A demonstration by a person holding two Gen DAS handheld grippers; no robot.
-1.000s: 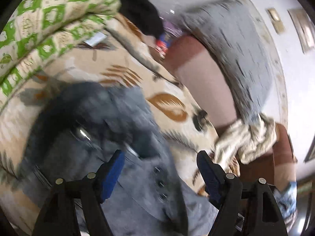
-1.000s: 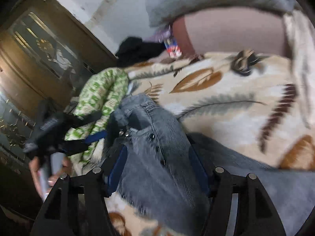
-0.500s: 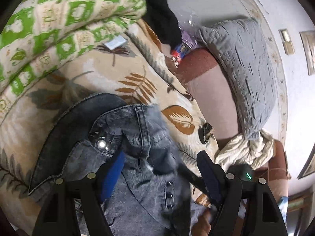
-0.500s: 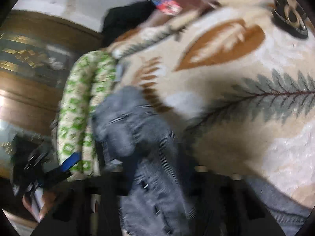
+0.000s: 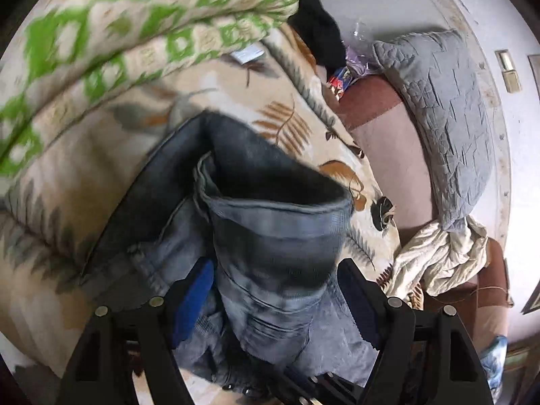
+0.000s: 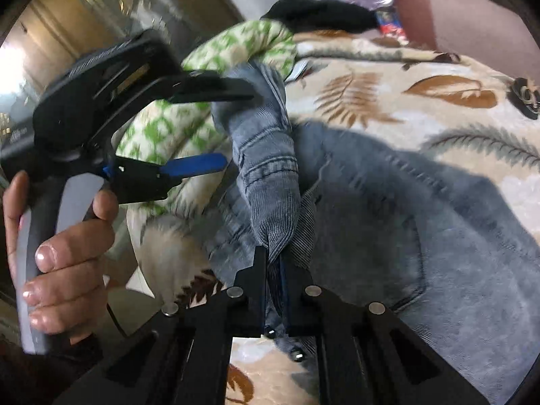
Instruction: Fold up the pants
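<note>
Grey-blue denim pants [image 5: 276, 236] lie on a leaf-patterned blanket [image 5: 101, 175]. In the left wrist view a raised fold of the waistband stands between the fingers of my open left gripper [image 5: 275, 290], whose blue pads sit on either side of the denim without closing on it. In the right wrist view my right gripper [image 6: 273, 263] is shut on a bunched ridge of the pants [image 6: 270, 175], lifting it. The left gripper [image 6: 216, 125] also shows there, open around the far end of that ridge, held by a hand.
A green-and-cream patterned quilt [image 5: 118, 33] is rolled at the far left of the blanket. A black garment [image 5: 320, 30], a grey quilted pillow [image 5: 445, 118] and a crumpled cream cloth [image 5: 435, 256] lie by the reddish headboard [image 5: 388, 141].
My right gripper has closed on the waistband and lifted it into a ridge. My left gripper has moved in so the raised denim stands between its open fingers.
</note>
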